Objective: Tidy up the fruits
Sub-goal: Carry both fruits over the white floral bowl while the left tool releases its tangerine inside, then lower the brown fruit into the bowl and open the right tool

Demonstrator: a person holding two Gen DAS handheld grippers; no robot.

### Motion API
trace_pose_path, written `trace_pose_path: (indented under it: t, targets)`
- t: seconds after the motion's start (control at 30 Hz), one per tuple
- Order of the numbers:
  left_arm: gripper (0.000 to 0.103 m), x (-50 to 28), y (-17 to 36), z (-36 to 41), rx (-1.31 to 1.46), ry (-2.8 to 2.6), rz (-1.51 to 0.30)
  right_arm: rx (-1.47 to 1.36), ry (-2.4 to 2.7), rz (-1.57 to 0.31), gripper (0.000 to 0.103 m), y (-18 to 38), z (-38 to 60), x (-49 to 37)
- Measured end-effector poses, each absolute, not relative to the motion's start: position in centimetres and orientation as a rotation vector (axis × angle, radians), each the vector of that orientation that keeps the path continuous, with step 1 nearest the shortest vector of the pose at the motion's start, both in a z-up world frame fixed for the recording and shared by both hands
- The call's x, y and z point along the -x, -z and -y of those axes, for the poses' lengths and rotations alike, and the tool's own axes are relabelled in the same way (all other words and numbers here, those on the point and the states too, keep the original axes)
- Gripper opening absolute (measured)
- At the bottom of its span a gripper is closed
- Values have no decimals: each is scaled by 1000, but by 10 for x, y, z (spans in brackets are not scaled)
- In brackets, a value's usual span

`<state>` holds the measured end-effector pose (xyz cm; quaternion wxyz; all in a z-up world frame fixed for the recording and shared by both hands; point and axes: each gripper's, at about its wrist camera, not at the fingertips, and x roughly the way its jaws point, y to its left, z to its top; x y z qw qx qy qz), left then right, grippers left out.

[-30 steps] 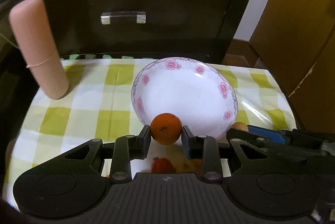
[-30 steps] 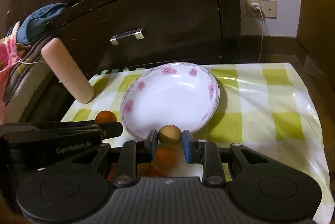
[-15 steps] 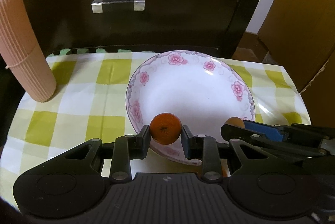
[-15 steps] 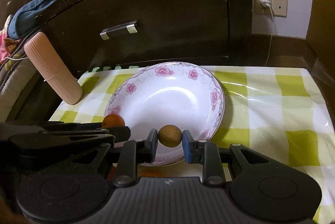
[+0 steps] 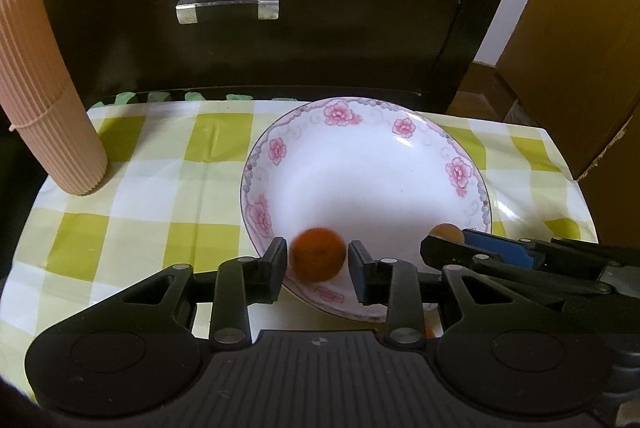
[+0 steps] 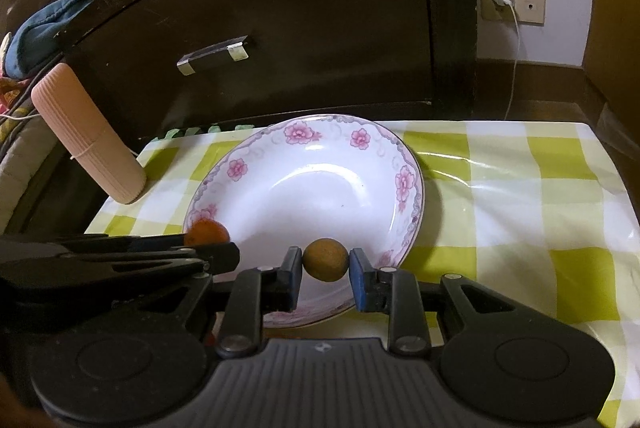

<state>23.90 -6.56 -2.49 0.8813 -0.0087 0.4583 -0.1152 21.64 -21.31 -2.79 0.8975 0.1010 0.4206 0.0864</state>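
Pink ribbed cylinder (image 5: pixel 48 96) left of floral plate (image 5: pixel 400 164).

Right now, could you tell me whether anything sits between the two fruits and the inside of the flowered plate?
Nothing visible does. The orange fruit and the brown fruit both hang over the near rim of the plate, whose white inside is bare.

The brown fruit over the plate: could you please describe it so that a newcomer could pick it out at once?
Find the white plate with pink flowers on the checked tablecloth. Over its near rim, the right gripper pinches a small round brown fruit. It is dull tan, unlike the bright orange fruit between the left gripper's opening jaws.
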Motion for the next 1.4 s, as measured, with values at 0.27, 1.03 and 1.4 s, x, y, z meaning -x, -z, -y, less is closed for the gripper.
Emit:
trace_pose_path:
  t: [0.27,1.03,1.4]
  targets:
    - [55,-240,22,58,38,223,-947,-218,-175,-863,27,27,215,-217]
    - [75,-229,3,53,16,216,-888,-238,-136,-823,30,11,221,-208]
    - [77,-217,-6,43,36,223,-885,-246,-133,-815,31,1,221,-193]
